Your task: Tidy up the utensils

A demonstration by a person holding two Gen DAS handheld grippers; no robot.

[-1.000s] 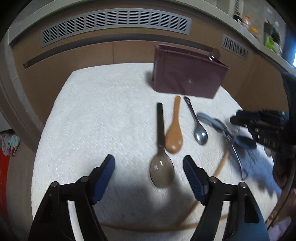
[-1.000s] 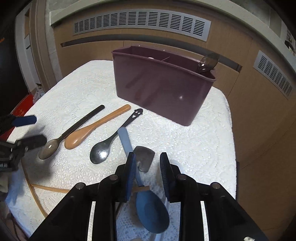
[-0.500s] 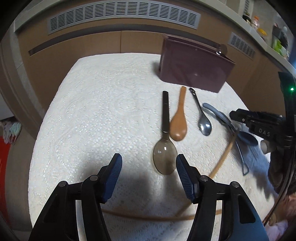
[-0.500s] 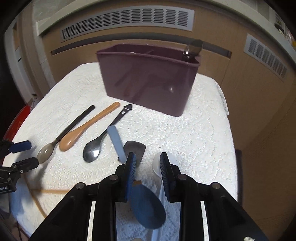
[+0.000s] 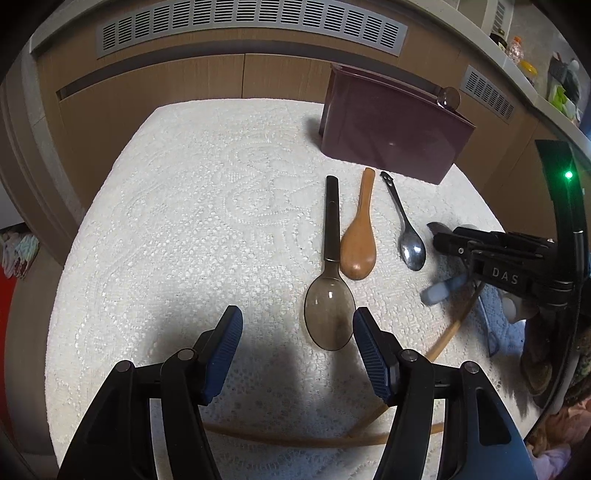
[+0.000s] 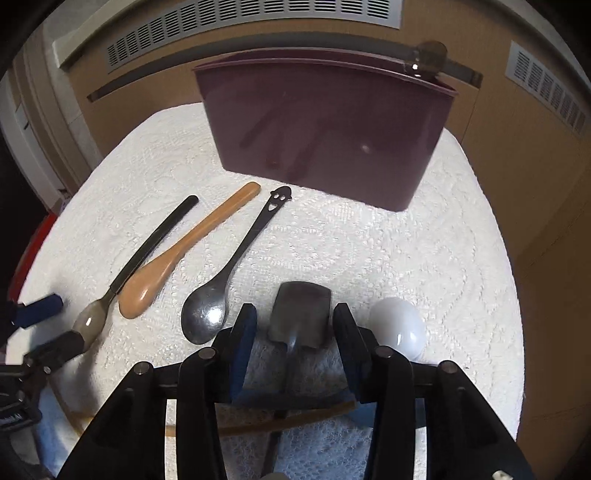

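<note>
A maroon utensil bin [image 6: 325, 129] stands at the back of the white lace cloth [image 6: 388, 251], with one spoon [image 6: 428, 59] in its right end. A black-handled clear spoon [image 5: 330, 295], a tan spoon [image 5: 358, 243] and a steel spoon [image 5: 410, 247] lie in a row. My left gripper [image 5: 297, 328] is open, just short of the clear spoon's bowl. My right gripper [image 6: 291, 332] is part open, straddling a dark grey shovel-shaped spoon [image 6: 301, 314]. A blue spoon [image 6: 362, 411] lies under it, mostly hidden; its handle [image 5: 441, 290] shows blurred in the left view.
A white spoon [image 6: 400, 326] lies just right of my right gripper. A wooden hoop [image 5: 443, 339] rests along the cloth's near edge. Wooden cabinets with vent grilles [image 5: 251, 26] stand behind the table. The right gripper's body [image 5: 498, 258] reaches in from the right.
My right gripper has moved forward and opened a little, now over the grey shovel spoon; the blue spoon has slid back under it. My left gripper pulled back slightly and narrowed.
</note>
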